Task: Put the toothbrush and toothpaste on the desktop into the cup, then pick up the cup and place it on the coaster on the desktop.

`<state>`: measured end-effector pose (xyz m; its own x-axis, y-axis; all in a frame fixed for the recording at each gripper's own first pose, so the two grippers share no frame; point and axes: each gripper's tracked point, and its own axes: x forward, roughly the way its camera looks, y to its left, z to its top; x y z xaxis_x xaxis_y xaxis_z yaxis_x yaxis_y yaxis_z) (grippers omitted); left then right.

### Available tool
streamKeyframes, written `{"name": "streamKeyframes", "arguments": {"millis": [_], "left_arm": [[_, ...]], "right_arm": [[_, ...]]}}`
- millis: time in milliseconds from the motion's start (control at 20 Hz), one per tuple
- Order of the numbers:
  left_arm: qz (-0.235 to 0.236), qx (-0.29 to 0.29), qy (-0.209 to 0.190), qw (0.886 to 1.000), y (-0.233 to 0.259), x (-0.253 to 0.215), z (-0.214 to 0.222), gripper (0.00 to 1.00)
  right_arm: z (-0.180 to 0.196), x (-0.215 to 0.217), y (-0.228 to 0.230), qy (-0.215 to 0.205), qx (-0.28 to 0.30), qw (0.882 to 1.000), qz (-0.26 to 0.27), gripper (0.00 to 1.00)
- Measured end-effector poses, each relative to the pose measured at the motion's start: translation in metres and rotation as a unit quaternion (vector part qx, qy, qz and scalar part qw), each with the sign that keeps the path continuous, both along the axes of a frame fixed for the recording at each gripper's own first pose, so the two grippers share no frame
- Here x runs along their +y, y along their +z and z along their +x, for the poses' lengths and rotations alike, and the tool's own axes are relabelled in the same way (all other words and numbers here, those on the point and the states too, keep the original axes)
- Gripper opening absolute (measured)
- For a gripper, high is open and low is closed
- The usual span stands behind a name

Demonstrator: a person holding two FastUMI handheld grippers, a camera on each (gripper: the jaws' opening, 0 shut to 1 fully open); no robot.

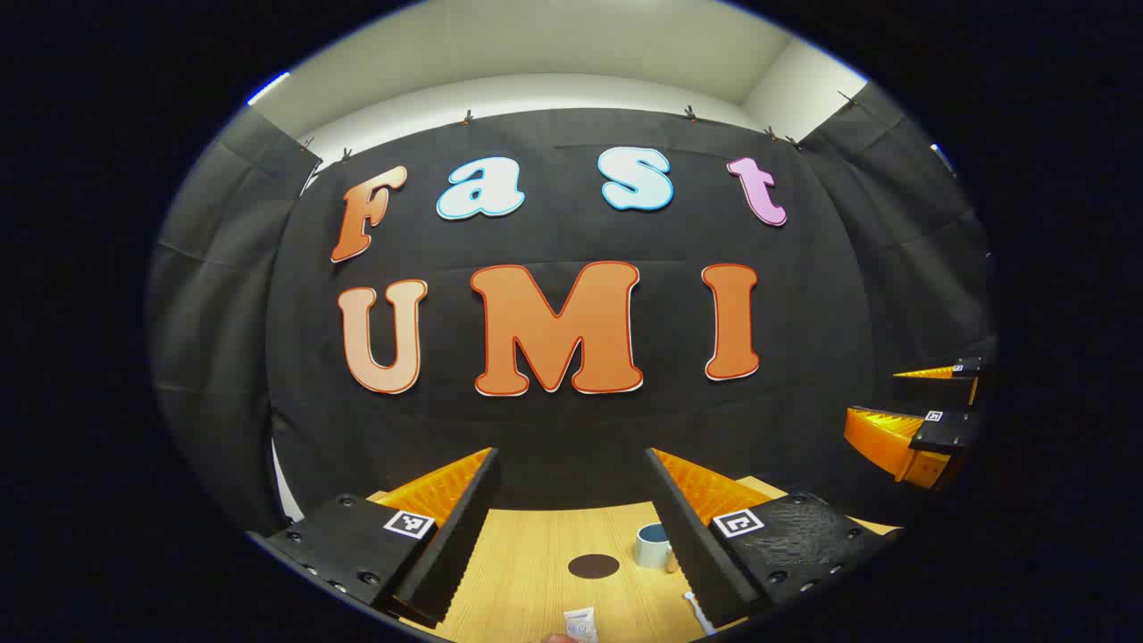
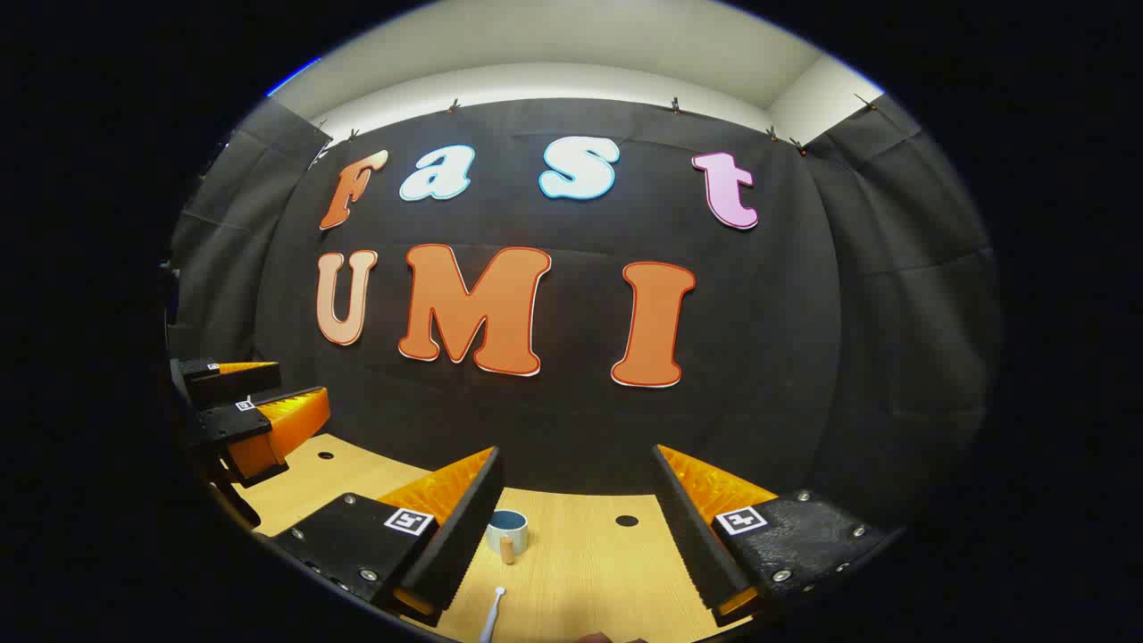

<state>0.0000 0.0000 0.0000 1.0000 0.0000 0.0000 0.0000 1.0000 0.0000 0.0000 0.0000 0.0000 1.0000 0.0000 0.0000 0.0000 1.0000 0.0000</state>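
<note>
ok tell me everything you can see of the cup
The cup is a small pale mug with a blue-grey inside, standing upright on the wooden desktop, open end up. A tan handle sticks out on its near side. In the left gripper view one finger partly hides it. It looks empty. Neither gripper touches it; the toothbrush lies apart, nearer the camera.

A light wooden desktop [image 1: 536, 572] with straight grain carries everything. In the left gripper view a dark round coaster [image 1: 594, 565] lies flat on it, and just right of that stands the cup [image 1: 653, 545], pale outside and blue inside. Nearer, at the bottom edge, lies the toothpaste [image 1: 580, 624], and right of it the toothbrush [image 1: 697, 613]. In the right gripper view the cup [image 2: 507, 532] stands far on the desktop [image 2: 580, 572], its wooden handle facing near. The toothbrush [image 2: 491, 616] lies nearer, head toward the cup. Small dark holes [image 2: 627, 520] mark the far part of the wood.
</note>
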Motion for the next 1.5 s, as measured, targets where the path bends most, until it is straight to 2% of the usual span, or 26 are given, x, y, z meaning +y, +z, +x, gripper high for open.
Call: {"name": "streamKeyframes", "arguments": {"millis": [450,500,950,1400,1500], "left_arm": [[-0.003,0.000,-0.006,1.000,-0.004,0.011,0.018,0.97],[-0.004,-0.001,-0.007,1.000,-0.004,0.012,0.019,0.97],[-0.006,-0.002,-0.002,1.000,-0.003,0.020,0.026,0.97],[-0.005,-0.009,0.007,1.000,0.002,0.030,0.030,0.98],[0.002,-0.015,0.010,1.000,0.006,0.035,0.031,0.98]], "right_arm": [[0.010,0.012,0.001,0.001,0.007,1.000,-0.017,0.99],[0.013,0.013,0.000,0.002,0.009,1.000,-0.017,0.96],[0.020,0.027,-0.010,0.021,0.021,0.999,-0.020,0.99],[0.030,0.048,-0.057,0.050,0.071,0.996,-0.025,0.99],[0.034,0.055,-0.078,0.063,0.097,0.993,-0.028,0.99]]}}
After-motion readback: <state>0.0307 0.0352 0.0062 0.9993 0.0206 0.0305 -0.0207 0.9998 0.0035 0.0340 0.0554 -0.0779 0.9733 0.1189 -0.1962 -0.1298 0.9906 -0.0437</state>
